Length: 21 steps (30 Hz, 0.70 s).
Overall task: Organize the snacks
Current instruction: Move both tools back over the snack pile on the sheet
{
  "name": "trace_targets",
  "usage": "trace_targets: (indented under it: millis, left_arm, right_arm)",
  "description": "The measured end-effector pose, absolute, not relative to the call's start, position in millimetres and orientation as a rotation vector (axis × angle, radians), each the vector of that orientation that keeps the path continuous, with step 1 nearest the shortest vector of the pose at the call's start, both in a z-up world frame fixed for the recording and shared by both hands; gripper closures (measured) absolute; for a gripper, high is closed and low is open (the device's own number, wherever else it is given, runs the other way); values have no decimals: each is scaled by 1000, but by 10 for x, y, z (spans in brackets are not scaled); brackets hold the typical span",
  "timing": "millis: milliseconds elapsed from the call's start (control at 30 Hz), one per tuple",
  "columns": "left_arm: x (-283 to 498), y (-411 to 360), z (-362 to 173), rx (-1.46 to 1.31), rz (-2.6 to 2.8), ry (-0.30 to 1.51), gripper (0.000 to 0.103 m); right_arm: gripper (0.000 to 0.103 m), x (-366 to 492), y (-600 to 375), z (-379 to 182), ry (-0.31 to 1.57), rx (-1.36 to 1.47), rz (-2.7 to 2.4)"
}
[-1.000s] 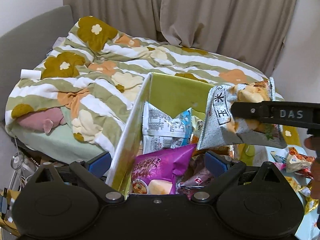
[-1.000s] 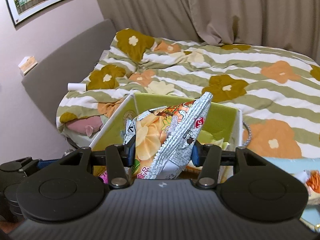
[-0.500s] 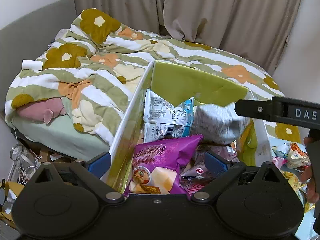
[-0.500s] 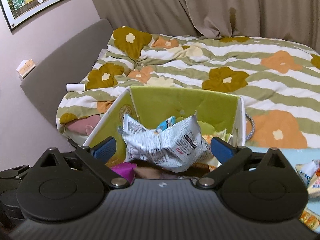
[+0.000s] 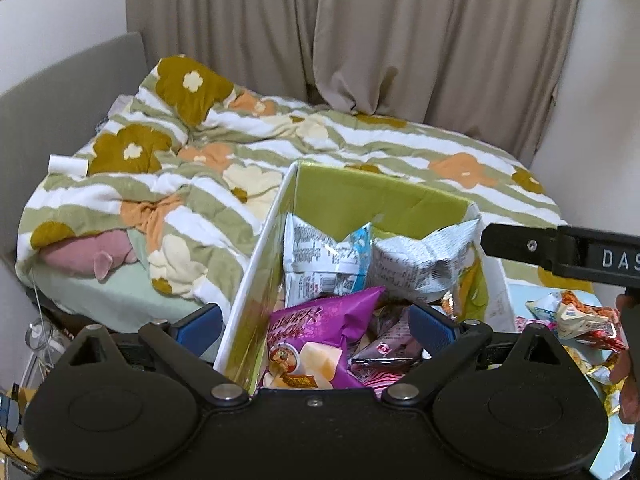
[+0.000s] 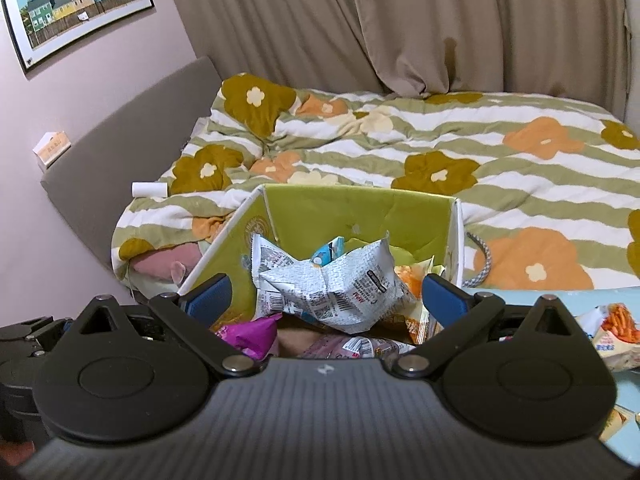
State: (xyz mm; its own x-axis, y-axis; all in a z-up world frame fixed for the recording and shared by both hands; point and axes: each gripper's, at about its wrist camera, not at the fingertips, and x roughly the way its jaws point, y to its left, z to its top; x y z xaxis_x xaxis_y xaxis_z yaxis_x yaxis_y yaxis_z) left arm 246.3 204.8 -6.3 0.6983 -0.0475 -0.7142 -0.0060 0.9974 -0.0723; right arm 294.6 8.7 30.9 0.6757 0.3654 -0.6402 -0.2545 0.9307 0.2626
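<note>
One crinkled silver snack bag (image 6: 340,292) lies on top of the pile inside the green-lined box (image 6: 352,208), beside a second silver bag (image 5: 316,260) and one glossy purple bag (image 5: 320,332). A second ago the right claw (image 6: 324,300) clamped it; its jaws have just been opening and now stand wide apart, empty. The left claw (image 5: 316,320) is spread across the box's near left wall.

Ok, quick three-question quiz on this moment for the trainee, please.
1. True or false: the right gripper is clamped on a packet.
2. Which packet in the green box lies nearest the left gripper: A purple, B silver, C orange?
3. Fill in: loose snacks still lie on the light ____ surface beside the box.

Key: 1 false, its jaws just opened and the silver packet lies in the box; 2 A, the purple packet; 3 blue.
</note>
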Motion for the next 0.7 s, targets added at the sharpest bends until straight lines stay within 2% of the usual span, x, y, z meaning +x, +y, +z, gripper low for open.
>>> trace_targets:
  millis: [300,700]
  left_arm:
    - [2229,1816,147,-13,-146,725,2]
    - [1964,981,194,36,-298,610,2]
  right_arm:
    - [0,2438,-132,567,723,172,258]
    - [0,1799,-1112,659,656,192,43]
